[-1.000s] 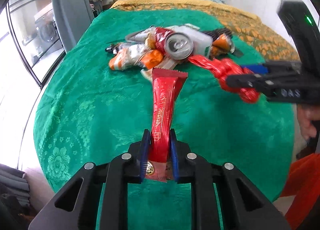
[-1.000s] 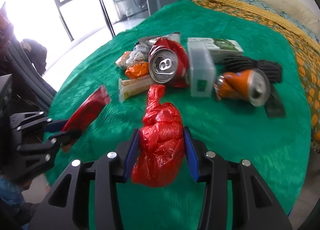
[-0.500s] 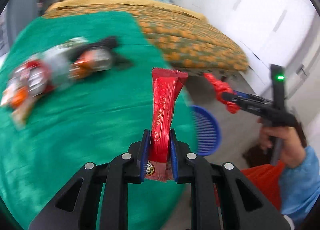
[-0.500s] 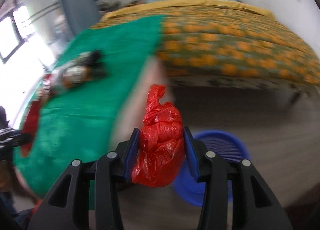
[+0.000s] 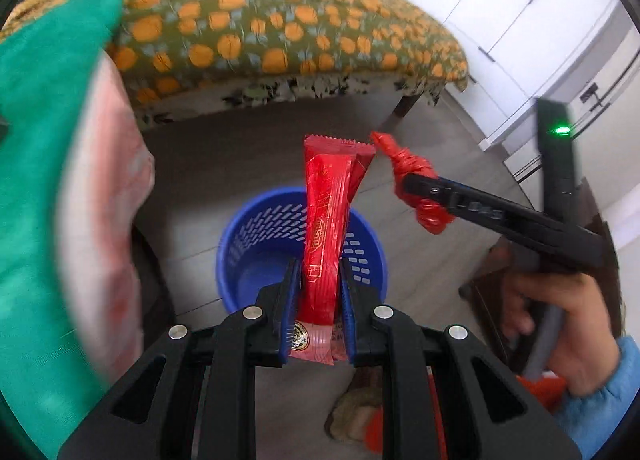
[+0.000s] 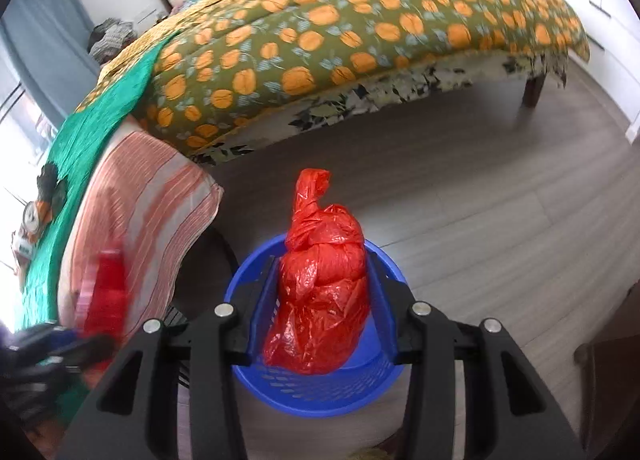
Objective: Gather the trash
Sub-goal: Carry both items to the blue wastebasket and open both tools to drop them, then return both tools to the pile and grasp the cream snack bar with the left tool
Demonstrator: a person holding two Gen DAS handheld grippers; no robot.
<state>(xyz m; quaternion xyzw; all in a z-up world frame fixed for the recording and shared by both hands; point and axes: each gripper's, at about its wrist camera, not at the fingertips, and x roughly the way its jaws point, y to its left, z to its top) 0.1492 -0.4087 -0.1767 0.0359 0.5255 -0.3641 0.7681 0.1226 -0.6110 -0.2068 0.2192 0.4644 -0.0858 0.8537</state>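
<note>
My left gripper [image 5: 318, 280] is shut on a long red snack wrapper [image 5: 326, 216] and holds it above a blue perforated waste basket [image 5: 256, 260] on the floor. My right gripper [image 6: 322, 260] is shut on a knotted red plastic bag [image 6: 320, 288], also above the blue basket [image 6: 320, 392]. In the left wrist view the right gripper [image 5: 408, 184] with the red bag [image 5: 412, 168] is to the right of the basket. In the right wrist view the red wrapper [image 6: 106, 292] shows blurred at the lower left.
The bed with an orange-patterned cover [image 6: 360, 20] and a green cloth [image 6: 100, 120] stands behind and left of the basket. A striped pink cushion edge [image 6: 140, 220] hangs beside it. More trash [image 6: 36, 216] lies on the green cloth. White cupboards [image 5: 540, 20] stand at the right.
Both grippers have swung away from the trash pile on the green cloth and down toward the floor. The blue basket is now directly under both held items.
</note>
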